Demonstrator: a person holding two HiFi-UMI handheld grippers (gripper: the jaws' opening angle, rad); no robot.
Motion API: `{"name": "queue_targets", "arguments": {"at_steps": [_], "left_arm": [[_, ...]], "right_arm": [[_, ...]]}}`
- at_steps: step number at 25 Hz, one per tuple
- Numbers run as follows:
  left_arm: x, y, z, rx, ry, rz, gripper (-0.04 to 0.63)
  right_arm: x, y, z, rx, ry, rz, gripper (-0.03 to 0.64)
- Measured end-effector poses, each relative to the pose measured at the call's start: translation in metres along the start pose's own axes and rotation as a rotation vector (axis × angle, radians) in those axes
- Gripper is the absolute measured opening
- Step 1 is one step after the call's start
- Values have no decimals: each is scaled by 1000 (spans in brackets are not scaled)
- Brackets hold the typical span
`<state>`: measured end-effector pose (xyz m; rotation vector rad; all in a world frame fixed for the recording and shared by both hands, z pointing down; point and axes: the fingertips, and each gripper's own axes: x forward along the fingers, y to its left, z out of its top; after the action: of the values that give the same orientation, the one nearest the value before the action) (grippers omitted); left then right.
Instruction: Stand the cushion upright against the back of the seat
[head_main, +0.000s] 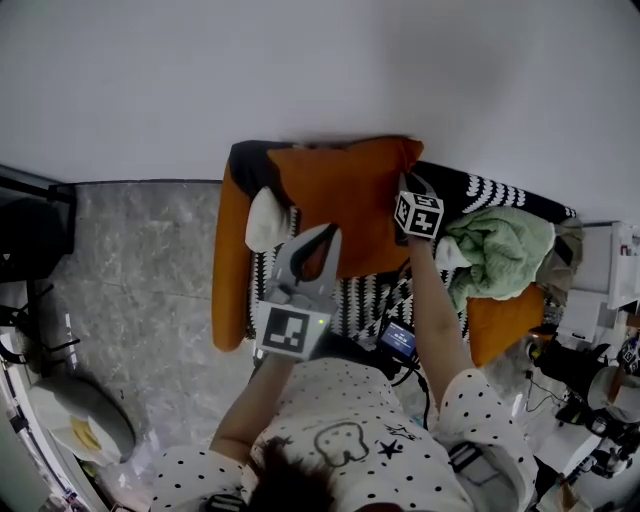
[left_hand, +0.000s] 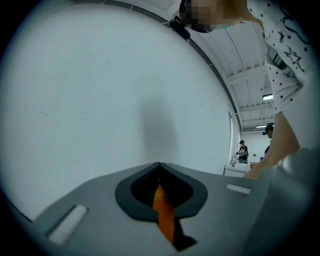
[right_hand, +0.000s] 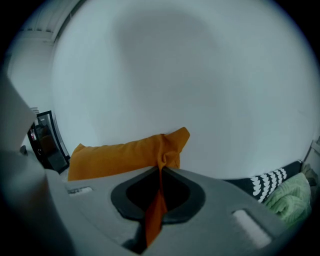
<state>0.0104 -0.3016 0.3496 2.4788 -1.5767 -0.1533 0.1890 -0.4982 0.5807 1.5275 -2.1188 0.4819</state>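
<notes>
The orange cushion (head_main: 345, 195) stands tilted against the white wall at the back of the seat (head_main: 480, 190), which has a black-and-white patterned cover. My left gripper (head_main: 325, 240) is at the cushion's lower left and is shut on its fabric; an orange fold (left_hand: 162, 210) shows between the closed jaws. My right gripper (head_main: 405, 195) is at the cushion's right edge. It is shut on the cushion's corner, and the cushion (right_hand: 120, 152) stretches away to the left along the wall.
An orange armrest (head_main: 230, 270) bounds the seat's left side. A crumpled green cloth (head_main: 500, 250) lies on the right half. A white lump (head_main: 266, 220) sits beside the cushion's left edge. Marble floor (head_main: 140, 260) lies left of the seat and cluttered gear (head_main: 590, 380) to the right.
</notes>
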Motion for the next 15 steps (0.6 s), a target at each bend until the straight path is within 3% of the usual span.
{"name": "queue_targets", "arguments": {"at_steps": [15], "left_arm": [[37,12,-10,-18,25,-6,-3]], "right_arm": [[23,-4,-11,-4,11,17,18]]}}
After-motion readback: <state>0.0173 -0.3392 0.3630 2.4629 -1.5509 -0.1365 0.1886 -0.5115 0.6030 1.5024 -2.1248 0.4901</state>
